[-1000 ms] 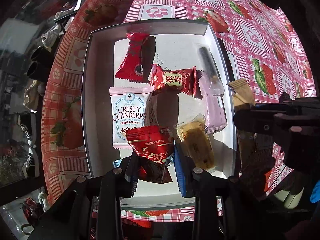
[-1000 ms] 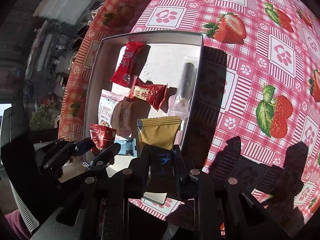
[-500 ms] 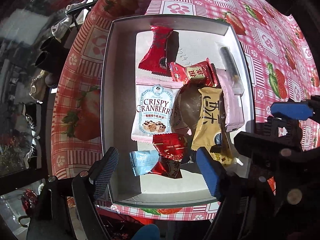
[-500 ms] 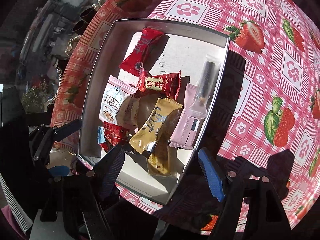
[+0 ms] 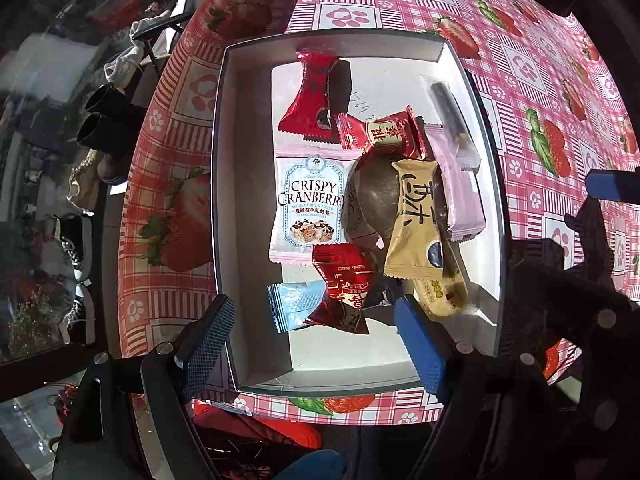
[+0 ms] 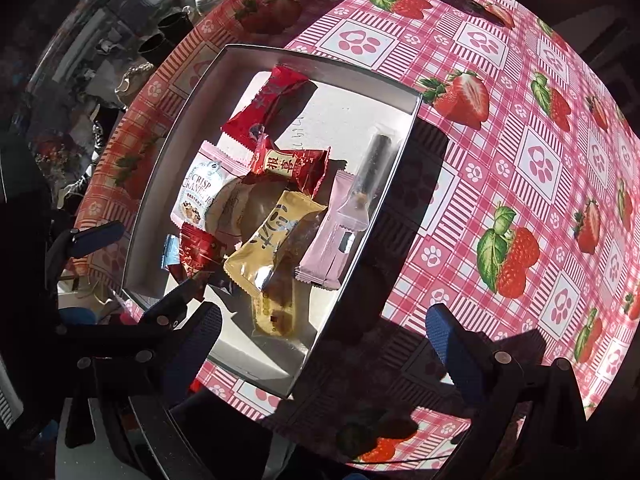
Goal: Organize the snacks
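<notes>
Above the white tray on the desk, both tools hang wide, jaws just opened, holding nothing. Left tool straddles the red candy; right tool hovers off the yellow packet, whose long axis runs toward it.

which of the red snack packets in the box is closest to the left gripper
The dark red packet with gold print, lying between the light blue packet and the yellow one, just ahead of the open left gripper. The other two red packets lie farther up the box.
</notes>
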The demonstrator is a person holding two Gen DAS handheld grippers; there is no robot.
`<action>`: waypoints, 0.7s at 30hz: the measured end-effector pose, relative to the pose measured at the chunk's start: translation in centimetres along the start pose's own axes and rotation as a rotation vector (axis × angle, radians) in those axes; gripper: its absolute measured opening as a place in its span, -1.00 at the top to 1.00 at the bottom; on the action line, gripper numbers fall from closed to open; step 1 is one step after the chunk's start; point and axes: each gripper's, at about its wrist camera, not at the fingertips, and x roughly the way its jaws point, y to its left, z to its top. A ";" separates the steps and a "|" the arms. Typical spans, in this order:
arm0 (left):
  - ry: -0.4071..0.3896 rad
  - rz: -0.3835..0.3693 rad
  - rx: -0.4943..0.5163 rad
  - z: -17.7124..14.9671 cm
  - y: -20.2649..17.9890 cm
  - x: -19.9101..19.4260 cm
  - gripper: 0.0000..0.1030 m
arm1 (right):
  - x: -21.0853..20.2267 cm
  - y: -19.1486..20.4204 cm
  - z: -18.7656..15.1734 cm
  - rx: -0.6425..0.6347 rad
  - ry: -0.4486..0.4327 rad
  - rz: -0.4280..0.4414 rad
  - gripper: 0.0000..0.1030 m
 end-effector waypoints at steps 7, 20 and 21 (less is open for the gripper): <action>-0.020 0.024 0.015 -0.5 -0.6 -1.0 -0.65 | 0.0 0.0 -0.6 0.014 0.001 0.015 -1.00; -0.030 0.035 0.030 -1.4 -1.8 -2.0 -0.65 | 0.1 0.2 -0.8 0.021 0.005 0.018 -1.00; -0.031 0.036 0.033 -1.4 -1.7 -2.0 -0.65 | 0.1 0.2 -0.8 0.020 0.005 0.017 -1.00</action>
